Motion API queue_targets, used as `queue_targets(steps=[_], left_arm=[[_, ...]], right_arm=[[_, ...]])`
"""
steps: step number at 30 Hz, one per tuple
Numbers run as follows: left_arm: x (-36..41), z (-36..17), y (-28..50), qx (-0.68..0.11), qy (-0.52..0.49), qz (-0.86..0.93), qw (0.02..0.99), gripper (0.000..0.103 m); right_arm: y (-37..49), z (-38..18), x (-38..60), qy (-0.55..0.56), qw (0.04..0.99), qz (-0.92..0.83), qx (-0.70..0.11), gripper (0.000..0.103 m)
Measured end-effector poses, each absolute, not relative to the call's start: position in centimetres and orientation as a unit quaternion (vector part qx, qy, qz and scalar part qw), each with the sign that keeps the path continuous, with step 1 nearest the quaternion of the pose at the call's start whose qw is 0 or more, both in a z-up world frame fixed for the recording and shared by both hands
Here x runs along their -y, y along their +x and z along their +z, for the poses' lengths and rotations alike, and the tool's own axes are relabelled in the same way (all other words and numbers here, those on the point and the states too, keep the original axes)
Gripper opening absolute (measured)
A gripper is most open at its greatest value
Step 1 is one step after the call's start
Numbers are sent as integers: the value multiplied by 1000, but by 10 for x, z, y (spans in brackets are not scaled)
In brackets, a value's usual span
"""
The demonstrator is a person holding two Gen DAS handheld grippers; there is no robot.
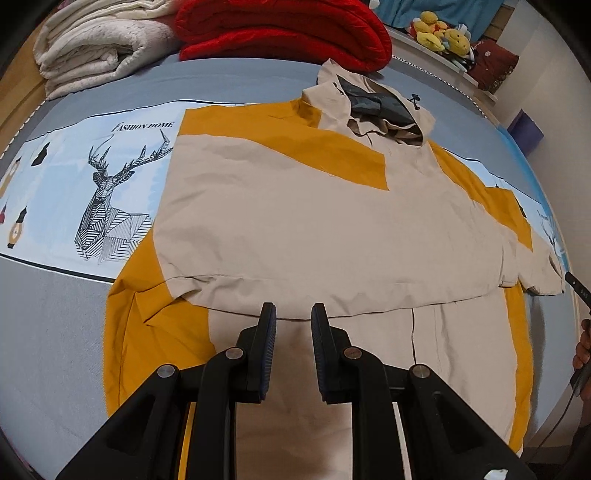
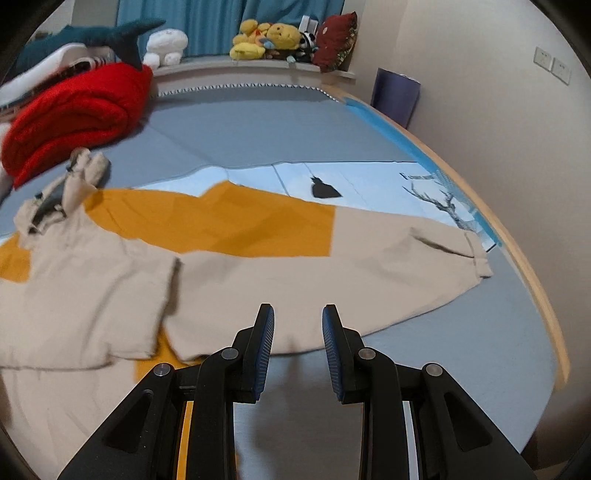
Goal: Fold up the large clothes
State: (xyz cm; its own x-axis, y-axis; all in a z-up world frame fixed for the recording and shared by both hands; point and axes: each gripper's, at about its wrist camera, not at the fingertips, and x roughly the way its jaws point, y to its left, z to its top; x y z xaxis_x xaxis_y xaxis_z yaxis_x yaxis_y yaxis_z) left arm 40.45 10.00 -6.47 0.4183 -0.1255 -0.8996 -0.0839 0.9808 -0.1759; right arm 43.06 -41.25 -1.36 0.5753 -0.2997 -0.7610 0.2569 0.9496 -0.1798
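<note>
A large beige and mustard hooded jacket [image 1: 295, 221] lies spread flat on the bed, hood [image 1: 376, 107] at the far end. One sleeve is folded across the chest, its end near the right side [image 1: 491, 273]. My left gripper [image 1: 293, 317] hovers over the jacket's lower body, open by a narrow gap with nothing between the pads. In the right wrist view the jacket [image 2: 258, 266] has its other sleeve stretched out to the right, cuff [image 2: 480, 262] near the bed's edge. My right gripper [image 2: 298, 317] hangs above that sleeve's near edge, open and holding nothing.
The bed has a grey sheet with a pale blue deer-print band [image 1: 103, 192]. A red blanket [image 1: 280, 29] and a cream blanket [image 1: 92, 44] lie folded beyond the hood. Plush toys [image 2: 266, 37] line the ledge. A purple bin [image 2: 395, 92] stands by the wall.
</note>
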Motion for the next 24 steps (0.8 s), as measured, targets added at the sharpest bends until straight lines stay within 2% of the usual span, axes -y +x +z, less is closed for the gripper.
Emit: queue_targets(steps=[10,12,14,15,18,24], left_arm=[[-90,-72,415,-544,-90,-19,834,17],[-89,-74,417,-546,-88,-20,833,17],[-87,-75,420,-548,-86,-21,832,17],[-87,-76,421,-548,-85,-22,832,17],[-86,-77,425,-548,-82,-24,832,17],[-85,-81,433,-552,-78,-23,830,17]], right_arm=[[439,-24,468,-24,881,-187,-434,30],[441,-26,479,-18,883,-187,-431,39],[442,-29,493,-28,885,-198,-420,52],[443,-29,499,-35,886,-204,-414,55],[444,-33,522,-22,887,-217,-407,56],[444,-51,584,77,877,-252,-402,56]])
